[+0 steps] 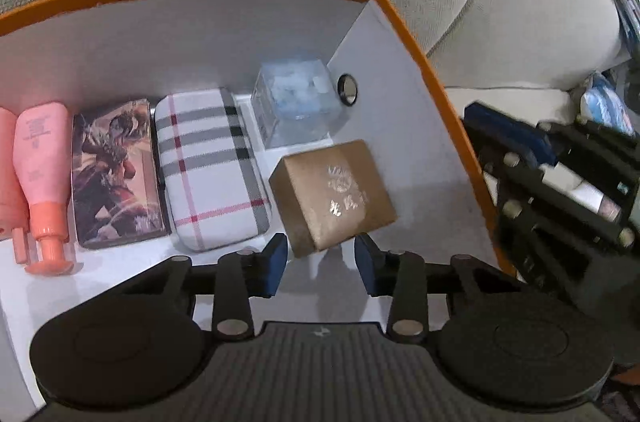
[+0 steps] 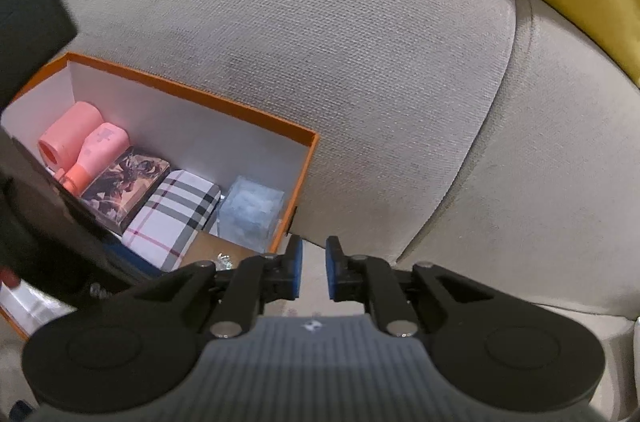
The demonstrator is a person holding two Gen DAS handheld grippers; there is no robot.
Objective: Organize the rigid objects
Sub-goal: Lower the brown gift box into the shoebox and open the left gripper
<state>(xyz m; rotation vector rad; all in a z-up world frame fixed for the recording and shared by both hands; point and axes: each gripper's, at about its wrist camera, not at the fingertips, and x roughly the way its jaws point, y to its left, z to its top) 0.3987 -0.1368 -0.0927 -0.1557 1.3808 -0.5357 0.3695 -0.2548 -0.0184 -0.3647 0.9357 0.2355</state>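
Orange-rimmed box (image 1: 404, 34) is seen resting on a grey sofa (image 2: 360, 62). Along its white floor are lined 2 pink bottles (image 1: 42, 158), a printed case (image 1: 116, 174), a plaid case (image 1: 208, 166) and a clear cube (image 1: 296, 102). A brown box (image 1: 332, 194) is tilted just ahead of the left claw (image 1: 322, 264); its near corner lies between the blue pads, contact unclear. The right claw (image 2: 313, 272) is nearly closed and empty, outside the box.
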